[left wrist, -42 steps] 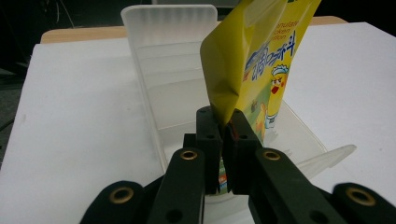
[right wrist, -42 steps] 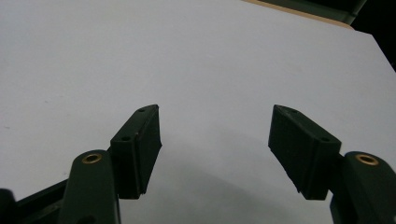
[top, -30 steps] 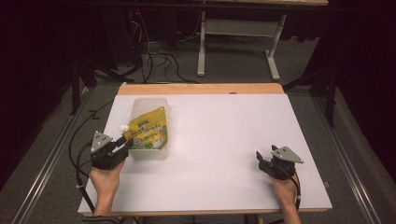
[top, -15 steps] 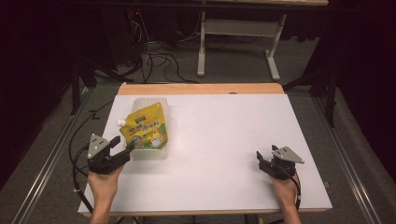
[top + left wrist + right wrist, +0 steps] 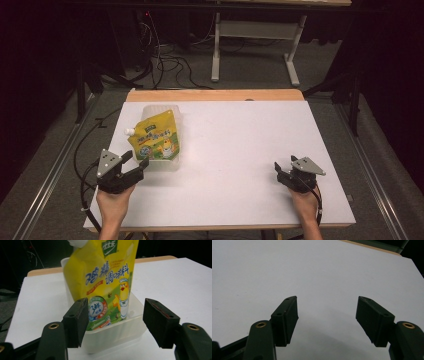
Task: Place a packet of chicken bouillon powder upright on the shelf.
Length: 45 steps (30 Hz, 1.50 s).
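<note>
Left tool [image 5: 135, 162] gapes just short of yellow pouch [image 5: 155, 136].

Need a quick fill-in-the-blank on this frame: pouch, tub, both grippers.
1. The pouch is mainly ____ in colour.
2. The pouch lies in a clear plastic ____.
3. The left gripper has its jaws ____.
4. The right gripper holds ____.

Missing words: yellow; tub; open; nothing

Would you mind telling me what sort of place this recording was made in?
Probably a lab or recording workspace: a bare white table, loose cables on the grey floor, and a height-adjustable desk frame in the dark background.
</note>
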### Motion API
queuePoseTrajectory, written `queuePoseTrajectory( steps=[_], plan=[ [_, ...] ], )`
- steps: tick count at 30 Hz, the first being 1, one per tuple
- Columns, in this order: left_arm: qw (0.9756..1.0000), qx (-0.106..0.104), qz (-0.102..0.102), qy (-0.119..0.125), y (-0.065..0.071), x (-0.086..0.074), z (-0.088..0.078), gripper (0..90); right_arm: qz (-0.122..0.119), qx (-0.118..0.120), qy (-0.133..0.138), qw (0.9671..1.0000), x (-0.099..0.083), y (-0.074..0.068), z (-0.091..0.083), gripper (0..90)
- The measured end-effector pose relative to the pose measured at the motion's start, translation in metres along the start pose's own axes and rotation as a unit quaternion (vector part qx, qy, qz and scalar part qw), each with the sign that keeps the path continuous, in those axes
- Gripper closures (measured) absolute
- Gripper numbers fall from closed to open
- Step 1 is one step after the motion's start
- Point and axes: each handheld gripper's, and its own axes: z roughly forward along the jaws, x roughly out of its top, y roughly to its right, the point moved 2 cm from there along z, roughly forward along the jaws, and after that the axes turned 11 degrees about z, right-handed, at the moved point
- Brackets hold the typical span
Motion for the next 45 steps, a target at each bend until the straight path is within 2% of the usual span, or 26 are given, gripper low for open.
queuePoseTrajectory(
  steps=[6, 20, 23, 36, 45],
  plan=[
    [1.0, -0.008, 0.003, 0.001, 0.009, 0.0, 0.003, 35.0, 0.003, -0.001, 0.001, 1.0, 0.0, 0.0, 0.0, 34.7],
    [0.9994, -0.031, -0.006, 0.01, 0.028, 0.0, 0.005, 32.0, 0.01, -0.001, 0.002, 1.0, 0.0, 0.002, 0.0, 32.3],
    [0.9995, -0.03, 0.001, 0.004, 0.034, -0.001, 0.008, 31.5, 0.01, 0.0, 0.002, 0.9999, 0.0, 0.002, 0.0, 32.2],
    [0.998, -0.063, -0.003, 0.005, 0.052, -0.001, 0.023, 30.1, 0.008, -0.001, -0.001, 1.0, 0.0, 0.001, 0.0, 32.4],
    [0.9973, -0.073, 0.002, 0.0, 0.062, -0.003, 0.03, 29.6, 0.007, -0.001, -0.003, 1.0, 0.0, 0.001, 0.0, 32.6]
  ],
)
